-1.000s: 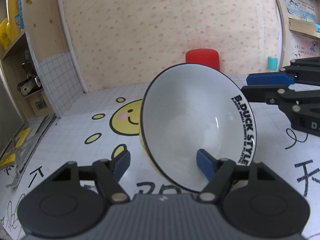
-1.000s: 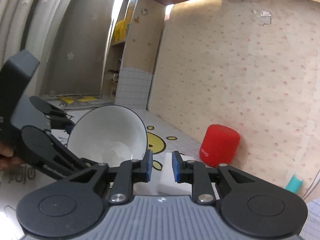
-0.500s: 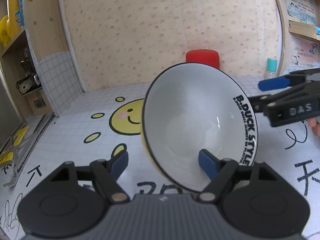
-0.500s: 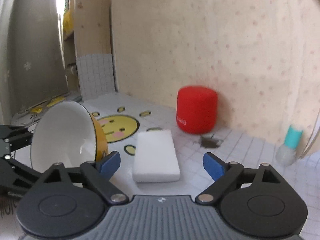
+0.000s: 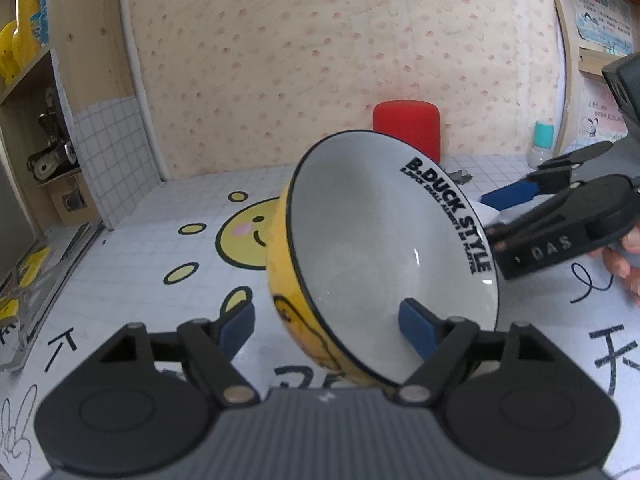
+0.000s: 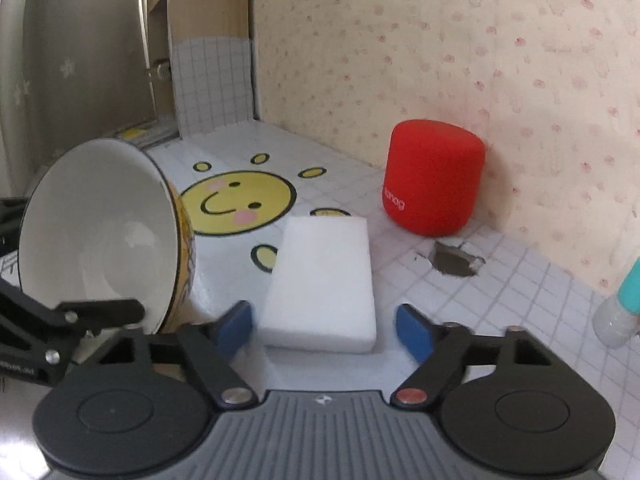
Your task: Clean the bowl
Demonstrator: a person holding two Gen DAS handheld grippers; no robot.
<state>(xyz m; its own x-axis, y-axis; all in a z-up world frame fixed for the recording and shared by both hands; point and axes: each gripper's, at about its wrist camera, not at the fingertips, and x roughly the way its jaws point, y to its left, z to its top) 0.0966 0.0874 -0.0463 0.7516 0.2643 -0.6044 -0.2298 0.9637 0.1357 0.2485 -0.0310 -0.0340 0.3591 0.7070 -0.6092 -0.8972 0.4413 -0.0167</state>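
Note:
A yellow bowl [image 5: 376, 248] with a white inside and "B.DUCK STYLE" lettering is tilted on its side above the table. My left gripper [image 5: 326, 322] is shut on its lower rim, one finger inside and one outside. The bowl also shows at the left of the right wrist view [image 6: 100, 236]. A white sponge block [image 6: 324, 272] lies flat on the table. My right gripper [image 6: 324, 326] is open, its blue fingertips either side of the sponge's near end, not touching. The right gripper also shows in the left wrist view [image 5: 516, 196].
A red cylinder [image 6: 434, 176] stands by the back wall. A small bottle with a teal cap [image 6: 620, 308] is at the right. A torn patch [image 6: 454, 258] marks the table cover. A wooden shelf unit [image 5: 36, 128] stands at the left.
My right gripper opened wide, turned from the bowl and came down toward the sponge. The left gripper kept its hold and tilted the bowl slightly.

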